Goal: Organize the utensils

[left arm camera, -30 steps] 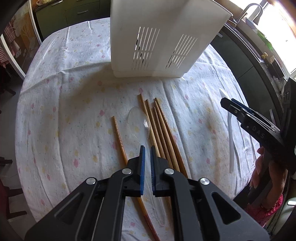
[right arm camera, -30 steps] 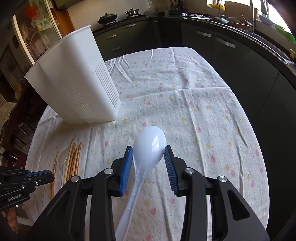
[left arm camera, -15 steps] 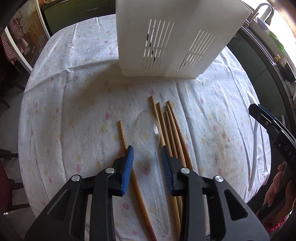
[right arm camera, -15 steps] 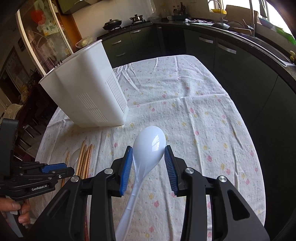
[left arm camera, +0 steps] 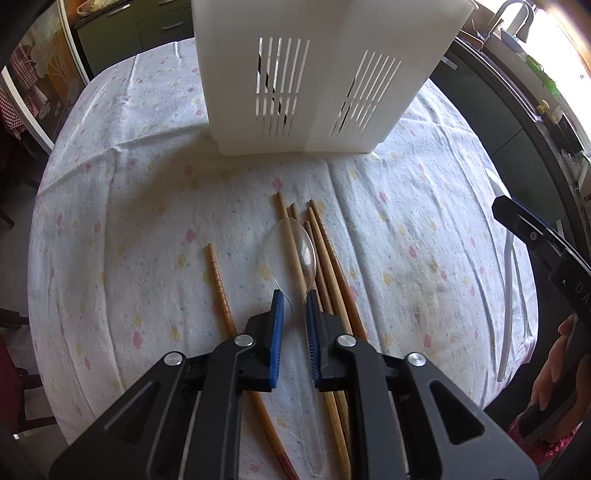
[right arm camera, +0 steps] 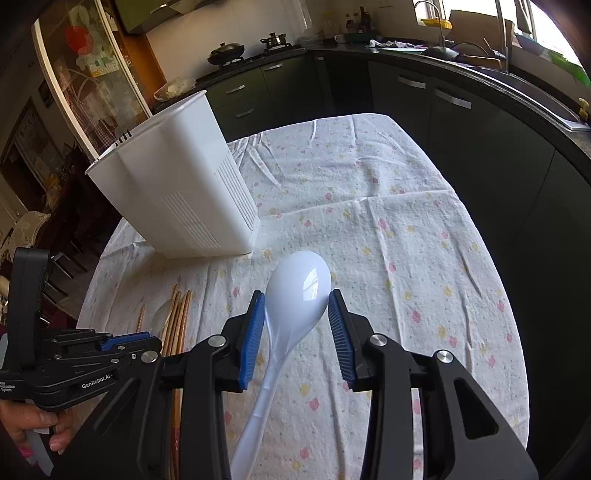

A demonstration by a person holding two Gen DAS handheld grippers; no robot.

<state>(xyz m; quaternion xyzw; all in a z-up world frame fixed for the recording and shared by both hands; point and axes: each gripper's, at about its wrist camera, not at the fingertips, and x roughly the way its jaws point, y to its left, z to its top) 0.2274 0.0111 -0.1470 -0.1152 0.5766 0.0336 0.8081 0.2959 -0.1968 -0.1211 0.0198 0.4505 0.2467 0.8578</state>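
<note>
Left gripper (left arm camera: 294, 299): jaws narrow but not fully closed, straddling the clear spoon's (left arm camera: 295, 251) neck. Handle runs back between the blue pads (left arm camera: 276, 332). Cannot tell whether the pads are actually pinching it; looks like a small gap on each side.

Clear spoon lies on the tablecloth (left arm camera: 129, 221), bowl pointing toward the holder (left arm camera: 317, 74). One chopstick shows through the bowl, so the two overlap; cannot tell which is on top.

Chopsticks (left arm camera: 325, 251): a bundle just right of the spoon, roughly parallel, tips toward the holder. A single chopstick (left arm camera: 218, 280) lies apart on the left, passing under the left finger.

Right gripper (right arm camera: 296, 306): jaws spread wide, white spoon (right arm camera: 298, 291) between them. Bowl sits forward at the fingertips, handle runs back and down between the fingers. Bowl edges are close to both pads (right arm camera: 255, 332); contact unclear, so grip unconfirmed. In the left view the same spoon's handle shows as a thin white strip at the table's right edge, beside the right gripper body and the hand (left arm camera: 554, 362) holding it.

Holder: white, slotted sides, upright on the cloth beyond the chopsticks. Something with dark prongs pokes above its rim in the right view.

Background: dark cabinets (right arm camera: 443, 110), a stove with pots (right arm camera: 251, 50), a sink tap (right arm camera: 436, 14).
</note>
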